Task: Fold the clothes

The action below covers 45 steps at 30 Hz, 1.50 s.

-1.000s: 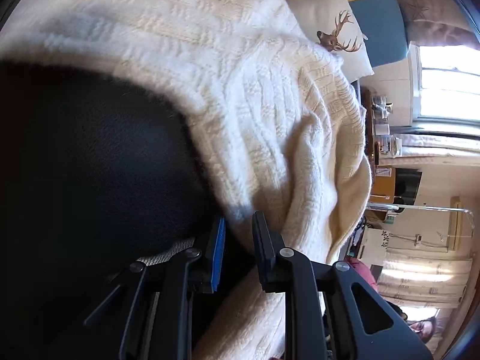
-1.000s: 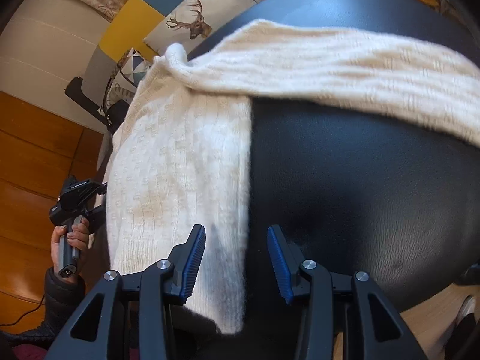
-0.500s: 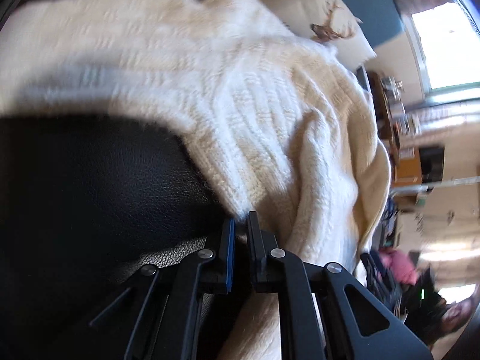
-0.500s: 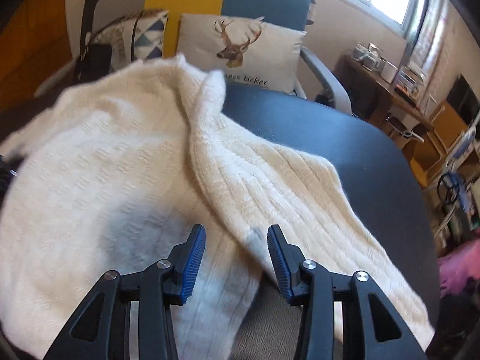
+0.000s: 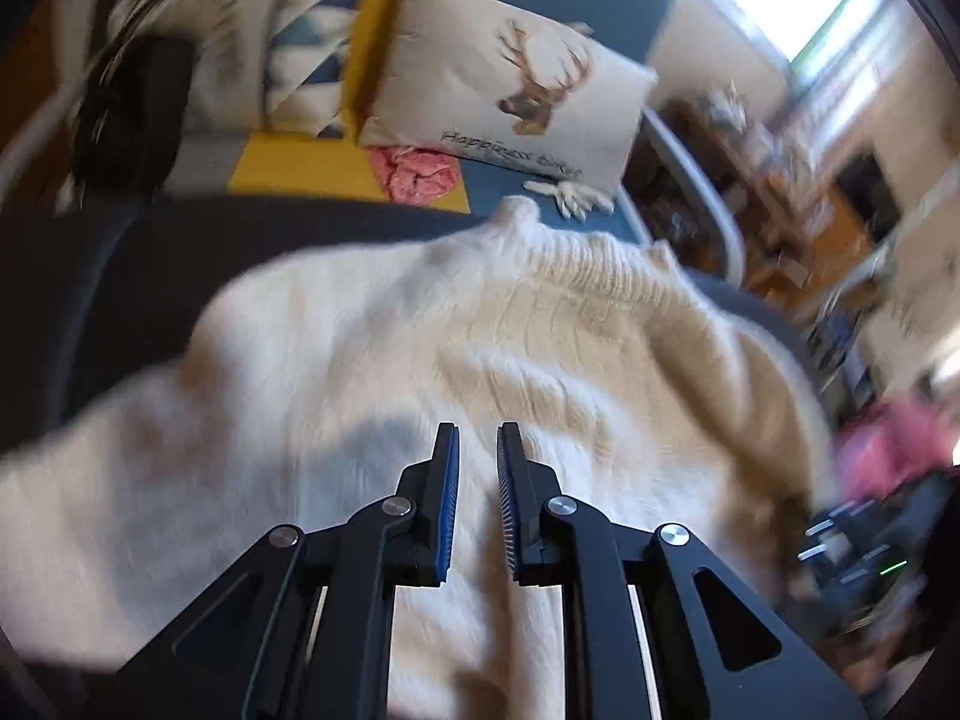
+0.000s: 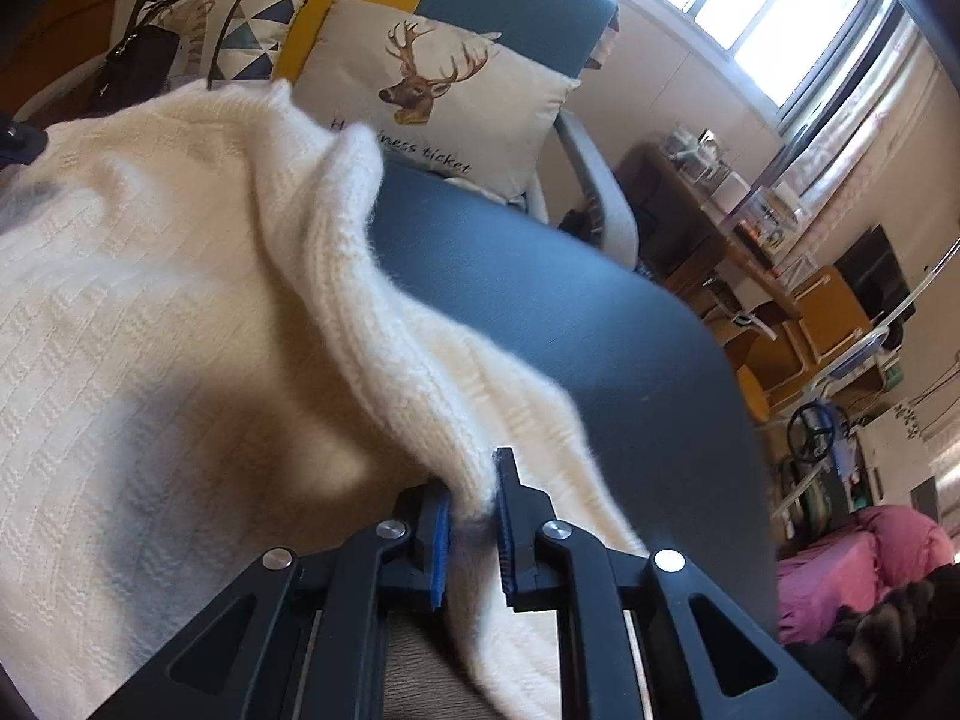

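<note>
right claw (image 6: 474, 507) clamped on the ribbed edge of the cream sweater (image 6: 180, 312), pulling a ridge of knit up off the dark table (image 6: 570, 312); likely carrying that side over the body for a fold. left claw (image 5: 478, 480) narrowly parted, nothing between the pads, hovering over the sweater's middle, probably just let go. sweater lies spread on the table in front of the deer pillow (image 5: 510, 90). vs 0.5 s ago: right claw was wide and empty, now biting cloth; left was pinched at the edge by bare table, now over the body, view blurred
</note>
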Available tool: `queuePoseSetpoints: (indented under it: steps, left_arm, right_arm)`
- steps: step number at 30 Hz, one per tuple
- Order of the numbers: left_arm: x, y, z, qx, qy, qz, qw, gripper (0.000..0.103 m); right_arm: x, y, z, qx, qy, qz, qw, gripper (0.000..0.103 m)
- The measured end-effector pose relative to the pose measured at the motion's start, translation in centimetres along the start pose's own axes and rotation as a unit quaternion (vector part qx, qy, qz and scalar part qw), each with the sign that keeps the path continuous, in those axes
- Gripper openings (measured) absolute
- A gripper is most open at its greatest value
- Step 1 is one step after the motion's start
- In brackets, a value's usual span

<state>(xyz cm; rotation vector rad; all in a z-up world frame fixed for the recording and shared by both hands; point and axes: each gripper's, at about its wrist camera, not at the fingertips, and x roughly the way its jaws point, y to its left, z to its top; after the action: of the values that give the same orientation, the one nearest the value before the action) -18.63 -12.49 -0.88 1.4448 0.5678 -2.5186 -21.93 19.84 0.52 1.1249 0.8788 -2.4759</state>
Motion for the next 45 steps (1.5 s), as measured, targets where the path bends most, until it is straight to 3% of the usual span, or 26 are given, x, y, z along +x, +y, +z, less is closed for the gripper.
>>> queuePoseSetpoints:
  steps: [3,5,9,12,17,21,23,26,28,31,35,38,41,45]
  left_arm:
    - [2.3,-0.3,0.7,0.009,0.016,0.042,0.9989,0.014]
    - [4.2,-0.3,0.9,0.032,0.036,0.091,0.9947,0.014]
    - [5.0,-1.4,0.4,0.083,0.031,0.122,0.9886,0.014]
    - [5.4,-3.3,-0.4,0.144,0.027,0.165,0.9753,0.013]
    - [5.5,-4.0,-1.1,0.171,0.014,0.189,0.9670,0.012]
    - [5.0,-3.6,-1.1,0.168,0.013,0.172,0.9706,0.012]
    - [4.5,-3.2,-1.1,0.158,0.011,0.156,0.9749,0.011]
    - [4.0,-2.6,-1.4,0.149,0.009,0.136,0.9794,0.011]
    - [3.5,-2.3,-1.7,0.144,0.007,0.125,0.9816,0.011]
    - [3.2,-1.9,-1.9,0.142,0.003,0.114,0.9832,0.011]
    - [3.2,-1.6,-1.7,0.135,0.001,0.101,0.9856,0.011]
    - [3.3,-1.2,-1.5,0.123,0.000,0.088,0.9885,0.011]
    - [3.2,-1.2,-1.5,0.118,-0.002,0.077,0.9900,0.011]
    - [3.1,-1.0,-1.5,0.107,-0.006,0.067,0.9919,0.011]
  right_arm:
    - [0.1,-2.1,1.6,0.003,-0.005,-0.020,1.000,0.012]
    - [1.0,-3.6,2.6,0.010,0.002,-0.026,1.000,0.012]
    - [4.2,-5.4,4.1,0.026,0.029,-0.028,0.999,0.012]
    - [7.4,-5.9,4.8,0.044,0.064,-0.012,0.997,0.012]
    - [9.9,-6.5,4.9,0.076,0.087,0.010,0.993,0.012]
    - [8.2,-9.3,4.7,0.130,0.093,0.093,0.983,0.023]
    - [6.0,-11.3,4.5,0.164,0.070,0.121,0.977,0.024]
    - [3.0,-13.2,5.6,0.211,0.029,0.213,0.954,0.030]
    - [2.5,-12.5,7.2,0.224,0.021,0.295,0.929,0.030]
    - [3.7,-10.2,10.7,0.219,0.034,0.349,0.911,0.030]
    - [7.9,-5.4,15.3,0.147,0.090,0.304,0.937,0.030]
    - [11.0,-1.8,18.7,0.092,0.131,0.268,0.950,0.030]
    - [13.8,1.2,20.2,0.029,0.174,0.237,0.955,0.030]
    - [15.6,3.2,20.0,-0.034,0.187,0.206,0.960,0.033]
